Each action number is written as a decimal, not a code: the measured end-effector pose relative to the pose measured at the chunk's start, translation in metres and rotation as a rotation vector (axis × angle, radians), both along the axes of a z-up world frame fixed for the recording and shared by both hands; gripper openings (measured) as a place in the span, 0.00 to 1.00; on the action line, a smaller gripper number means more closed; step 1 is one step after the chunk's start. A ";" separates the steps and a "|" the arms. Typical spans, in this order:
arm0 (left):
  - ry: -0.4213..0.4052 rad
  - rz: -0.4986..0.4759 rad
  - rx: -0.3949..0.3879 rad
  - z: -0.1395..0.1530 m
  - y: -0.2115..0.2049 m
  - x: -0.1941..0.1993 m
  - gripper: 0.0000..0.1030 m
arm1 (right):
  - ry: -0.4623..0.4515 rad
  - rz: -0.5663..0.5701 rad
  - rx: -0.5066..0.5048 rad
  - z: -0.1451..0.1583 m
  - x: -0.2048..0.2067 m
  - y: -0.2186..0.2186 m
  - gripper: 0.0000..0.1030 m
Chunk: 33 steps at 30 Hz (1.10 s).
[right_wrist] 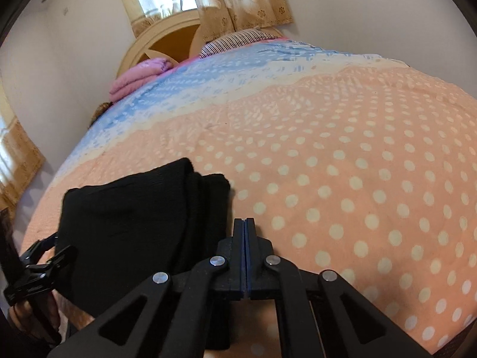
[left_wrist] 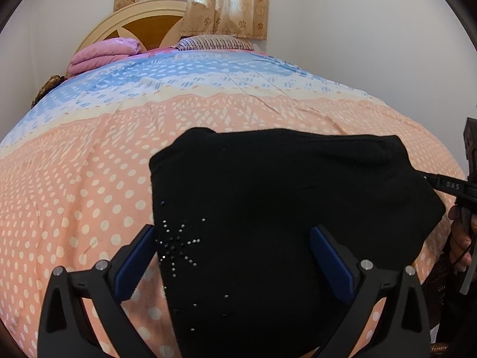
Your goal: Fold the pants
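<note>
- The left gripper (left_wrist: pixel 232 256) is wide open; its two blue pads (left_wrist: pixel 134 265) stand far apart, one at each side of the pants (left_wrist: pixel 268 208), above the cloth.
- I cannot tell if the left fingers touch the cloth.
- The right gripper (right_wrist: pixel 244 229) is closed; its two fingers are pressed flat together and nothing shows between them.
- It is just beside the right edge of the pants (right_wrist: pixel 131 223), over the bedsheet (right_wrist: pixel 357 179).
- In the left view, the right gripper (left_wrist: pixel 441 183) comes from the right border and its tip meets the right edge of the black cloth.
- The pants are black and lie folded in a compact pile on the near, orange dotted part of the bedsheet (left_wrist: pixel 74 194).
- Small shiny studs (left_wrist: pixel 179 241) make a star pattern on the left part of the pants.
- Farther away, the sheet becomes blue and white.
- At the head of the bed lie a folded pink blanket (left_wrist: pixel 101 55) and a striped pillow (left_wrist: pixel 214 43).
- Behind them stand a headboard (left_wrist: pixel 143 26) and curtains (left_wrist: pixel 226 3).
</note>
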<state>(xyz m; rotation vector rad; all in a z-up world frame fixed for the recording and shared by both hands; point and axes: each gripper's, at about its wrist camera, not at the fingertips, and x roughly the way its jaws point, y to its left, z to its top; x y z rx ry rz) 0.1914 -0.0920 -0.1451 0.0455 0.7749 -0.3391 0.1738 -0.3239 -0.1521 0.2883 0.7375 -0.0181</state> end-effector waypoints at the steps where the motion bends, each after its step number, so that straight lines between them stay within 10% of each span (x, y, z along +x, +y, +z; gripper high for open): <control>1: 0.002 0.001 -0.002 0.000 0.000 0.000 1.00 | -0.009 0.003 0.001 0.003 -0.002 0.001 0.03; 2: 0.003 0.002 -0.004 0.000 0.000 -0.001 1.00 | -0.032 0.014 0.009 0.008 -0.007 0.003 0.07; 4: 0.005 0.003 -0.005 0.000 0.000 -0.001 1.00 | -0.058 0.021 0.029 0.015 -0.014 0.005 0.49; 6: 0.004 0.004 -0.007 -0.001 0.000 -0.001 1.00 | -0.086 0.036 0.074 0.021 -0.023 0.006 0.57; 13: 0.011 0.010 -0.012 0.001 0.000 -0.001 1.00 | -0.003 0.104 0.099 0.007 -0.034 0.024 0.56; 16: 0.003 0.012 -0.010 0.004 0.001 -0.003 1.00 | 0.017 0.123 0.075 0.002 -0.036 0.028 0.28; 20: -0.007 0.010 -0.008 0.007 0.001 -0.005 1.00 | -0.015 0.115 0.097 0.009 -0.044 0.026 0.27; 24: -0.016 0.014 -0.005 0.009 0.002 -0.006 1.00 | -0.073 0.116 0.153 0.021 -0.053 0.022 0.60; 33: -0.022 0.012 -0.007 0.010 0.003 -0.007 1.00 | -0.029 0.117 0.036 0.014 -0.045 0.044 0.61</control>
